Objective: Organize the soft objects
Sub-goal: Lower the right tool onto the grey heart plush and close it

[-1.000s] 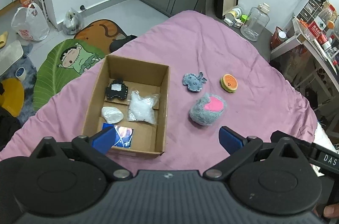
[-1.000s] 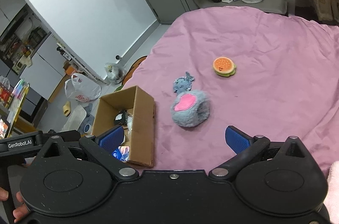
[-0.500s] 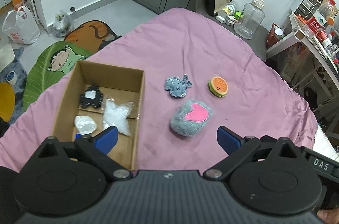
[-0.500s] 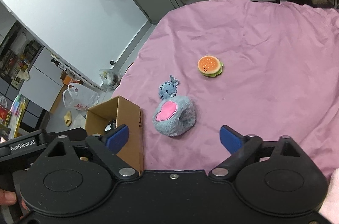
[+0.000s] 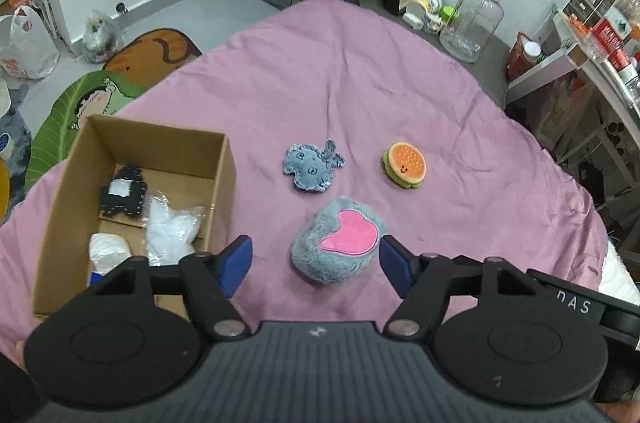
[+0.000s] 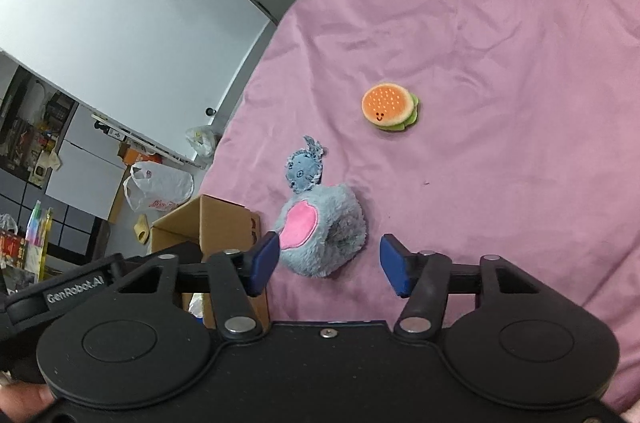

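Observation:
A grey fluffy plush with a pink heart patch [image 5: 338, 247] [image 6: 320, 235] lies on the pink bedsheet [image 5: 360, 83]. It sits low between the blue pads of both grippers. My left gripper [image 5: 316, 267] is closing, its right pad close to the plush and its left pad well clear. My right gripper [image 6: 329, 265] is closing too, its left pad at the plush's edge and its right pad apart. Beyond the plush lie a small blue denim plush [image 5: 312, 169] [image 6: 304, 169] and a burger plush [image 5: 405, 165] [image 6: 390, 107].
A cardboard box [image 5: 224, 175] [image 6: 208, 219] stands left of the plush, holding a black plush [image 5: 122, 197], a white bag [image 5: 172, 229] and other small items. Past the bed's far edge stand a glass jar [image 5: 472, 23], shelves and floor clutter.
Both grippers have come down and forward toward the grey heart plush, which now lies between their pads. Both pairs of jaws have narrowed from wide open. The box has slid leftward in both views.

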A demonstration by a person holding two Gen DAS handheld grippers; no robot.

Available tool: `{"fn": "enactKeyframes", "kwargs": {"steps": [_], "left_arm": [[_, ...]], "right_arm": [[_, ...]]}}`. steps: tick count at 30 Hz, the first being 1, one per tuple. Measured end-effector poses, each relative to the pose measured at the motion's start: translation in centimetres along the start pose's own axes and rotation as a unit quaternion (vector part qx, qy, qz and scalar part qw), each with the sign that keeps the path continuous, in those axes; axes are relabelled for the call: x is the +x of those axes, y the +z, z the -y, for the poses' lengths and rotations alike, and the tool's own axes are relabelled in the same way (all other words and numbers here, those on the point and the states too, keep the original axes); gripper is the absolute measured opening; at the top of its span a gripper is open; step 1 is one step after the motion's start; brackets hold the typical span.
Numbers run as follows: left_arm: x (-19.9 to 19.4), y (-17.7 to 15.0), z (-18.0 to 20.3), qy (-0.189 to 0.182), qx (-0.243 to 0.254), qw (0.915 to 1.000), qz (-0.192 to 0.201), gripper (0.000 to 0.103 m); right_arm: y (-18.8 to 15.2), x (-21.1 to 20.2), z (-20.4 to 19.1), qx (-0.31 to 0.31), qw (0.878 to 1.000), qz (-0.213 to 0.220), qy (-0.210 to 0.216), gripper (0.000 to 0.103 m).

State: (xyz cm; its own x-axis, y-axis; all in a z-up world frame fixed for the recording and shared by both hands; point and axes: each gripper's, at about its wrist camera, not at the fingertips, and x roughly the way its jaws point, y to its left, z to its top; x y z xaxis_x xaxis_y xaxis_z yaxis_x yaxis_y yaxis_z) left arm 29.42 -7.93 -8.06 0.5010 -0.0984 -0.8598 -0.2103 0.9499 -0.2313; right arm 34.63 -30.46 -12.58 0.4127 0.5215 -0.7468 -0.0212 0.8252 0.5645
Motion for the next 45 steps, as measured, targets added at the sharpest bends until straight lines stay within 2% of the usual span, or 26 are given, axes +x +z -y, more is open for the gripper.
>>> {"fn": "enactKeyframes", "kwargs": {"steps": [4,8,13,15,19,27,29,33,35,37,38,45], "left_arm": [[1.8,0.4,0.3,0.005,-0.003,1.0000,-0.007,0.067],[3.7,0.9,0.4,0.005,-0.005,0.9998,-0.021,0.056],[5.8,1.4,0.7,0.005,-0.008,0.9995,-0.030,0.052],[6.6,1.5,0.7,0.003,-0.008,0.9993,-0.035,0.048],[8.3,1.6,0.2,0.001,-0.021,0.9985,-0.051,0.044],[10.4,1.6,-0.1,-0.025,-0.040,0.9962,-0.073,0.040],[10.8,1.6,-0.2,-0.036,-0.049,0.9951,-0.078,0.040],[11.5,1.4,-0.4,-0.048,-0.070,0.9923,-0.090,0.040],[11.6,1.3,-0.5,-0.057,-0.082,0.9907,-0.093,0.036],[11.2,1.4,-0.2,-0.060,-0.075,0.9914,-0.089,0.033],[11.0,1.5,-0.1,-0.067,-0.072,0.9912,-0.088,0.027],[8.8,1.5,-0.1,-0.078,-0.070,0.9917,-0.075,0.027]], "right_arm": [[0.6,1.8,0.8,0.020,1.000,-0.020,0.014,0.046],[1.1,3.6,1.1,0.026,0.999,-0.034,0.017,0.045],[1.8,5.7,1.6,0.037,0.998,-0.052,0.022,0.039],[2.1,6.4,1.8,0.044,0.997,-0.060,0.024,0.037],[2.5,7.8,2.3,0.059,0.995,-0.073,0.033,0.037],[2.7,9.8,3.3,0.104,0.989,-0.097,0.046,0.033],[2.7,10.1,3.9,0.131,0.984,-0.104,0.060,0.030],[2.5,10.2,4.9,0.157,0.981,-0.103,0.058,0.025],[2.5,10.1,5.2,0.164,0.979,-0.105,0.063,0.022],[2.6,9.7,5.0,0.158,0.980,-0.103,0.064,0.020],[2.6,9.5,4.8,0.153,0.981,-0.103,0.066,0.018],[2.5,7.7,2.9,0.133,0.985,-0.088,0.065,0.017]]}}
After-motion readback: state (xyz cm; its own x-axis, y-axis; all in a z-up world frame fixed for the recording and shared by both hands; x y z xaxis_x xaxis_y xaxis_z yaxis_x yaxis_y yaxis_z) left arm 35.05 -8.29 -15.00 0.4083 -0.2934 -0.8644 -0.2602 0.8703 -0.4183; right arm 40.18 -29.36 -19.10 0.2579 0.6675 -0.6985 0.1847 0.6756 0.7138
